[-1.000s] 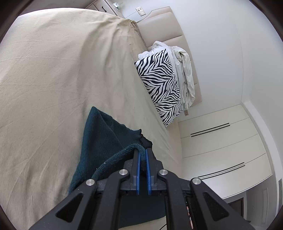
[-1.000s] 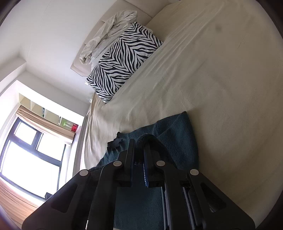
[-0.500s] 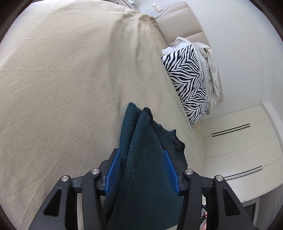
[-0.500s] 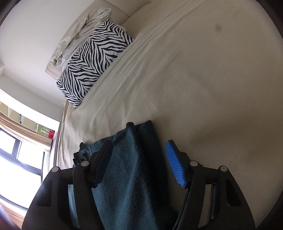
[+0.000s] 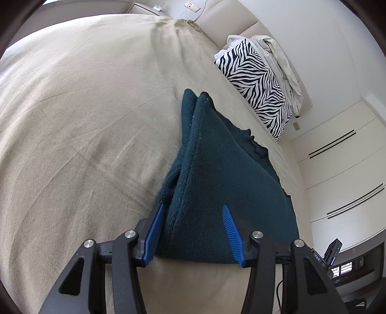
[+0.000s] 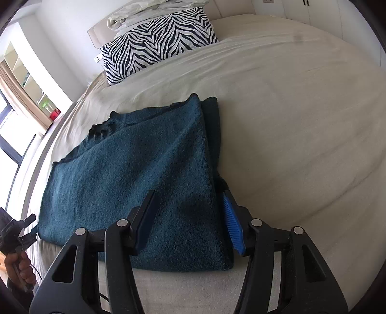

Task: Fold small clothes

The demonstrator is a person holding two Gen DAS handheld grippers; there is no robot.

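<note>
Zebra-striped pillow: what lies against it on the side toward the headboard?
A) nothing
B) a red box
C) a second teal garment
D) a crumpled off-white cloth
D: a crumpled off-white cloth lies bunched between the zebra-striped pillow and the padded headboard, seen from both wrist views.

I saw my left gripper (image 5: 194,229) standing open over the folded teal garment (image 5: 217,183) lying on the beige bed (image 5: 84,120).

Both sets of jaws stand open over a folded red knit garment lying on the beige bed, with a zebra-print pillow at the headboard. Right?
Not quite: the knit garment is dark teal, not red, as the right wrist view shows. The rest holds: open jaws, beige bed, zebra-print pillow.
</note>
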